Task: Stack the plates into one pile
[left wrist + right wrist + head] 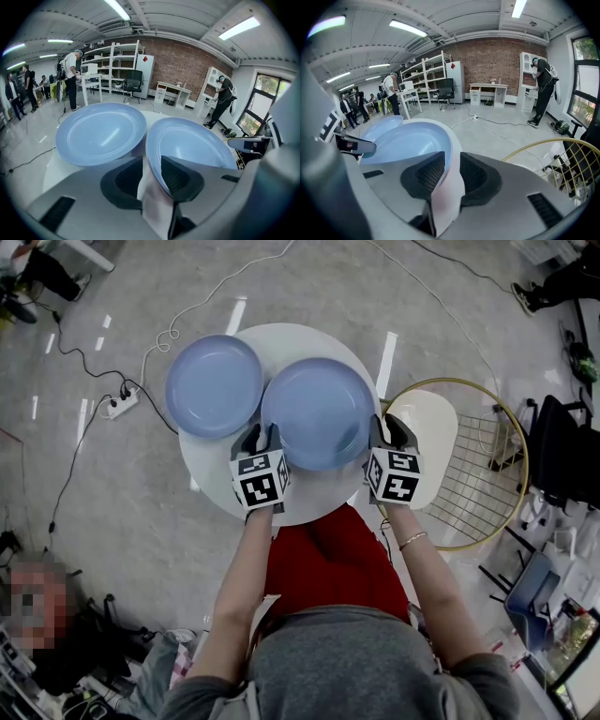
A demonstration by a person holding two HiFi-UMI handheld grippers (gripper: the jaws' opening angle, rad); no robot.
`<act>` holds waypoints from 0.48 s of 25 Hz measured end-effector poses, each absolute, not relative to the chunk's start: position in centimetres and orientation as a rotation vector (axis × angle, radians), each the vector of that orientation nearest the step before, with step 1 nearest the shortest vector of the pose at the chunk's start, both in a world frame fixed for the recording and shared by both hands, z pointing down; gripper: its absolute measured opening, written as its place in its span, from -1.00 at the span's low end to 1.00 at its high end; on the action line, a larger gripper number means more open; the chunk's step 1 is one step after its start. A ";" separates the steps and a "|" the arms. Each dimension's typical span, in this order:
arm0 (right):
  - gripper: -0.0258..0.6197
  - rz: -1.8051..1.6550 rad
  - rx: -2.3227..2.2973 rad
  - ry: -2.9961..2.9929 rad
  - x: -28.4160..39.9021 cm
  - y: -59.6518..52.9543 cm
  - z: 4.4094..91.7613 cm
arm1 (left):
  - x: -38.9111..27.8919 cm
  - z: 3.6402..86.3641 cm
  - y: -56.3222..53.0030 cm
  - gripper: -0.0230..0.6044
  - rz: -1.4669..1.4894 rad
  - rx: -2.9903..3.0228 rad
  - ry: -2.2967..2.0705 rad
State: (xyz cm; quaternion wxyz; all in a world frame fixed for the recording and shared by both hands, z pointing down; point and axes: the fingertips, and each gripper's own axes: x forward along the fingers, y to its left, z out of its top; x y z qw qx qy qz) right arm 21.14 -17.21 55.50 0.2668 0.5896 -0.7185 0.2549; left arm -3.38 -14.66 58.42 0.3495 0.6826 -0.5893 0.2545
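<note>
Two pale blue plates sit on a round white table [211, 474]. The left plate [214, 385] [101, 133] lies flat and free. The right plate [319, 413] [192, 140] [410, 140] has its edge over the left plate's rim. My left gripper [259, 437] [151, 171] is at this plate's near-left rim. Its jaws straddle the rim, which lies against the right pad with a gap on the other side. My right gripper [392, 430] [452, 171] is at the plate's right rim, and its pads close tightly on it.
A round gold wire rack [487, 474] with a white board on it stands just right of the table. Cables and a power strip [120, 401] lie on the floor to the left. Dark chairs stand at the far right, and a person sits at the lower left.
</note>
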 end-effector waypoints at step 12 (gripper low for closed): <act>-0.56 0.780 1.443 -1.961 19.8 -18.9 58.1 | -2.7 59.4 -15.4 -0.51 0.616 1.709 -1.511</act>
